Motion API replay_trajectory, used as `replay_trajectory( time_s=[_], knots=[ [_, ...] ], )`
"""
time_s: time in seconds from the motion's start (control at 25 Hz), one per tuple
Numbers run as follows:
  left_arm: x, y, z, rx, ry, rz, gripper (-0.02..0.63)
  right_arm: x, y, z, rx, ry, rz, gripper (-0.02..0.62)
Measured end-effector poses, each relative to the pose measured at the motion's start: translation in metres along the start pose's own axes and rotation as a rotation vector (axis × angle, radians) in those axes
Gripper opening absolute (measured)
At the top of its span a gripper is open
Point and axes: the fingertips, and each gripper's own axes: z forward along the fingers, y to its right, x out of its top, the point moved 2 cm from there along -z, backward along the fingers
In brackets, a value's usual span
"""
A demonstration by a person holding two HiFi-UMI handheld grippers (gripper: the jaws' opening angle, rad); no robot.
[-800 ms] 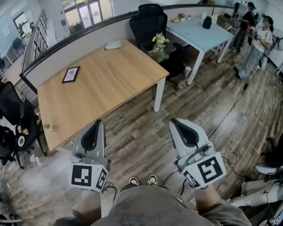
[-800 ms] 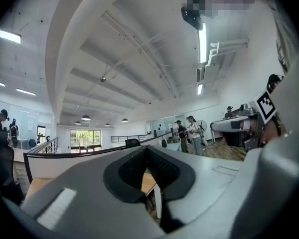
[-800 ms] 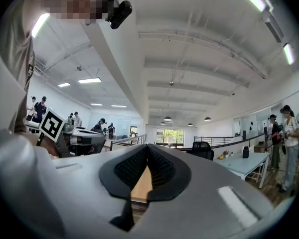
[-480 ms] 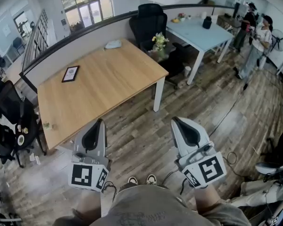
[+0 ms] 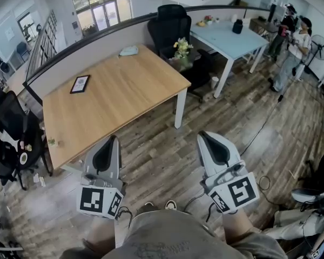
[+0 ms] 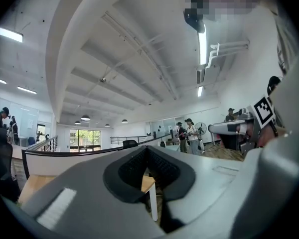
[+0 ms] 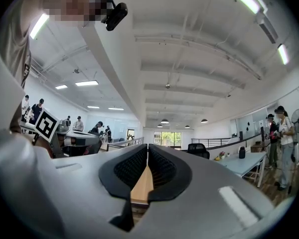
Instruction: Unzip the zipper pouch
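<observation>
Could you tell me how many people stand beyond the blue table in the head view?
2: one in dark clothes farther back, one in a light top nearer. More may be hidden.

Pale pouch, flat, far edge of table

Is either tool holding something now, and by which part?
Nothing is held: the left tool and the right tool are both shut and empty.

Two tables: a wooden table and a blue table. Two people, one frame, one pouch.
</observation>
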Motion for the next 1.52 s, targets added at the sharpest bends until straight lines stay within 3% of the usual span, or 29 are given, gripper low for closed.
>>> replay_trajectory(
  time_s=[0.08, 0.12, 0.16, 0.2, 0.84, 1.52],
  knots=[
    [-0.001, 0.003, 0.002, 0.022, 0.007, -0.020, 0.009, 0.002, 0.008, -0.004, -0.010, 0.022, 0.013, 0.044],
    [-0.001, 0.005, 0.004, 0.026, 0.008, -0.027, 0.053, 0.002, 0.012, -0.005, -0.012, 0.024, 0.016, 0.109],
    [-0.002, 0.007, 0.006, 0.024, 0.005, -0.030, 0.151, 0.001, 0.015, -0.005, -0.014, 0.021, 0.015, 0.181],
    [-0.002, 0.009, 0.008, 0.023, -0.001, -0.029, 0.201, 0.000, 0.018, -0.006, -0.020, 0.017, 0.012, 0.200],
    [-0.032, -0.008, 0.081, 0.035, -0.087, 0.009, 0.210, -0.026, 0.084, 0.037, -0.063, -0.012, 0.034, 0.213],
    [-0.064, -0.110, 0.266, 0.029, -0.166, 0.028, 0.212, -0.070, 0.179, 0.239, -0.046, -0.089, 0.070, 0.213]
  ],
)
